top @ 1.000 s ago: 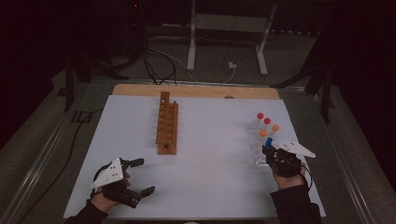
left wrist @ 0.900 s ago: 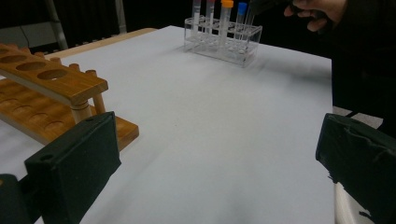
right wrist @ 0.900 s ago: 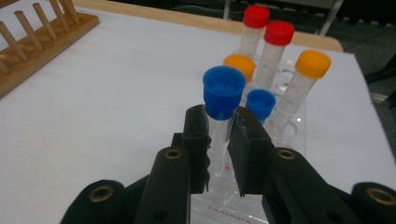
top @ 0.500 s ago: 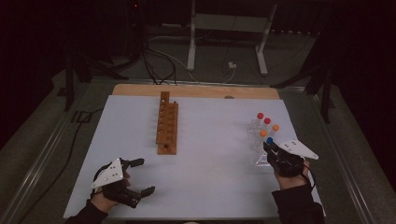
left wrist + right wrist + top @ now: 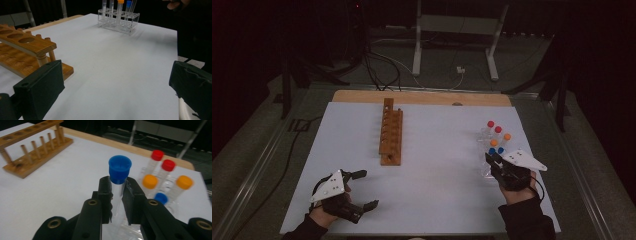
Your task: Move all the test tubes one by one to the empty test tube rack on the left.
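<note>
The right hand-held gripper (image 5: pixel 117 195) is clamped on a blue-capped tube (image 5: pixel 119 182), its jaws gripping the clear body just under the cap and the tube standing upright between them. In the high view this gripper (image 5: pixel 493 159) sits at the near end of the clear rack (image 5: pixel 486 172), close to the worktop's (image 5: pixel 437 150) right edge, with the forearm entering from the bottom. The tube is held over the rack's near end; whether its foot is clear of the rack cannot be told. Two red-capped tubes (image 5: pixel 162 162), two orange-capped tubes (image 5: pixel 150 182) and another blue-capped one (image 5: pixel 160 198) stand in the rack just behind it.

The left hand-held gripper (image 5: pixel 362 190) lies low at the near left corner, jaws wide apart and holding nothing, pointing across the worktop.

The wooden rack (image 5: pixel 391 137) stands left of centre, its holes vacant. Between the two racks the white surface is open and unobstructed.
</note>
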`<act>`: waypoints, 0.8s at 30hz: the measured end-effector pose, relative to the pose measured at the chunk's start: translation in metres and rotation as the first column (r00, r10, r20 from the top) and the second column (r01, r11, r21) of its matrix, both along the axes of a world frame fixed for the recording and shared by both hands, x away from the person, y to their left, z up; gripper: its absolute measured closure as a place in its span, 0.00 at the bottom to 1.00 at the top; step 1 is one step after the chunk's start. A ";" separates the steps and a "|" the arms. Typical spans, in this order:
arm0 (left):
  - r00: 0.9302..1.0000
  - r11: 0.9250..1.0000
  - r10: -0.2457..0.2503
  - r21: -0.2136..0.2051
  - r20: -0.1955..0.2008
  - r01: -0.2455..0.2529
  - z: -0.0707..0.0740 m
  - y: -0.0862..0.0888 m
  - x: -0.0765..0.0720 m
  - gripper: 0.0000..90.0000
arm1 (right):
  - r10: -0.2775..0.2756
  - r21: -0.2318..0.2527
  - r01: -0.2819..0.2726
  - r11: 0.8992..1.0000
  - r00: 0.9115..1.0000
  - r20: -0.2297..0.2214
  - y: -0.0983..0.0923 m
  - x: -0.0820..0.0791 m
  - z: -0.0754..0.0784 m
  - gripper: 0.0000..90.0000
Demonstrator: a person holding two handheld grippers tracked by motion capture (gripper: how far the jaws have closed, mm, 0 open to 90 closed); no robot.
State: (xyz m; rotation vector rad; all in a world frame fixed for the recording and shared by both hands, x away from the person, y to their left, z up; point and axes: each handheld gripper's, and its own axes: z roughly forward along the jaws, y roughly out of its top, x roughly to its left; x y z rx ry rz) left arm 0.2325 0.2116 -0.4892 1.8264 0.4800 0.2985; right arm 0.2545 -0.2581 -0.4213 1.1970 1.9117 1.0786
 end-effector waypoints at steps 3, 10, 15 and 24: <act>1.000 1.000 0.001 -0.001 -0.001 -0.001 0.000 0.000 0.000 0.01 | 0.026 0.005 -0.026 1.000 1.000 -0.016 0.004 0.001 -0.002 0.86; 1.000 1.000 0.003 0.000 -0.005 -0.003 0.000 -0.001 0.000 0.01 | 0.087 0.015 -0.086 0.996 0.995 -0.057 0.013 0.004 -0.009 0.86; 1.000 1.000 0.001 -0.007 -0.014 -0.001 0.001 -0.001 0.001 0.01 | 0.123 0.013 -0.122 0.992 0.989 -0.082 0.021 0.006 -0.015 0.86; 0.999 1.000 -0.013 -0.008 -0.038 0.013 0.007 -0.003 0.003 0.01 | 0.175 0.015 -0.175 0.984 0.979 -0.106 0.034 0.008 -0.019 0.86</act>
